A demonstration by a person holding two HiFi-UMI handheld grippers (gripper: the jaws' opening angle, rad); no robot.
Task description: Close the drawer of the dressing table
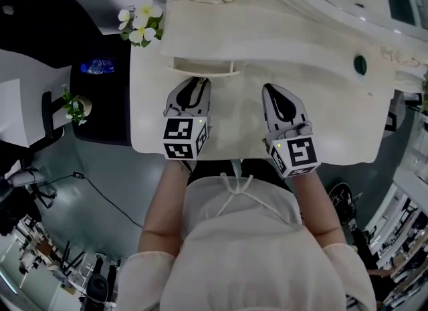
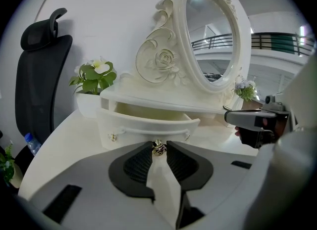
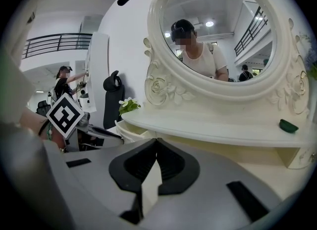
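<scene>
The white drawer [image 1: 200, 67] [image 2: 148, 127] of the dressing table stands pulled out from under the mirror shelf, and I can see into its hollow. My left gripper [image 1: 198, 79] [image 2: 158, 148] is at the drawer's front, shut on the small gold knob [image 2: 158, 148] at its middle. My right gripper [image 1: 271, 89] [image 3: 156, 141] hovers over the tabletop [image 1: 234, 122] to the right of the drawer. Its jaw tips meet with nothing between them. It also shows side-on in the left gripper view, as the right gripper [image 2: 252, 120].
An oval mirror [image 2: 213, 36] [image 3: 218, 31] in a carved white frame rises behind the shelf. A pot of white flowers [image 1: 140, 22] [image 2: 94, 75] stands at the table's left. A small green object [image 1: 360, 64] [image 3: 288, 125] lies at the right. A black chair [image 2: 39, 75] stands left.
</scene>
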